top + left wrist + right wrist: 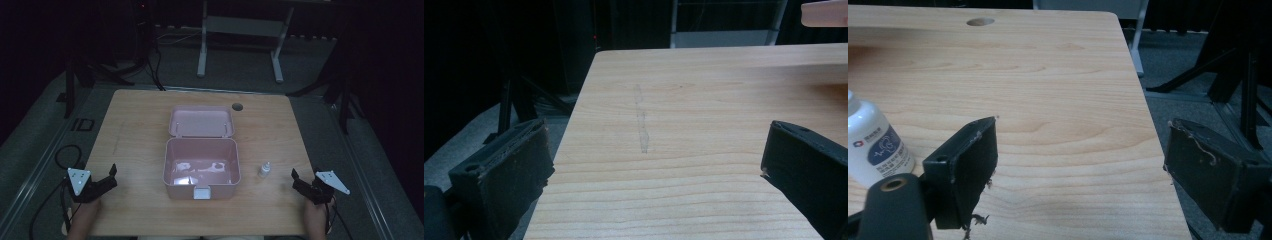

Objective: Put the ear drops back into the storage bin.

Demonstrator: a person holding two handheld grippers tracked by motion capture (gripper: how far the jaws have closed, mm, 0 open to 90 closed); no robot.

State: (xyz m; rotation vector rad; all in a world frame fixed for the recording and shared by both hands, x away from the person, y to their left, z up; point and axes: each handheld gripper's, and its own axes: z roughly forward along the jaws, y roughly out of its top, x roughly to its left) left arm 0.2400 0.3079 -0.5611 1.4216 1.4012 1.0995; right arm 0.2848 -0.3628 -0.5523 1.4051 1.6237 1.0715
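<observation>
box [201, 167] mid-table (lid open behind), bottle [265, 170] right

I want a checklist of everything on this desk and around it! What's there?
Surface: wooden table, bare wood with a round hole near the far edge.
Job's things: pink box in the middle, lid open and tipped back; something pale and shiny lies inside, too unclear to name. Small white bottle stands upright to the box's right.
Clutter: nothing seen.
Grippers: left gripper near the table's front left corner, jaws open, holding nothing. Right gripper near the front right, jaws open, holding nothing, close to the bottle.
Cables: black cable loops on the floor at left.
Surroundings: dark room, grey floor, white desk legs behind.
</observation>
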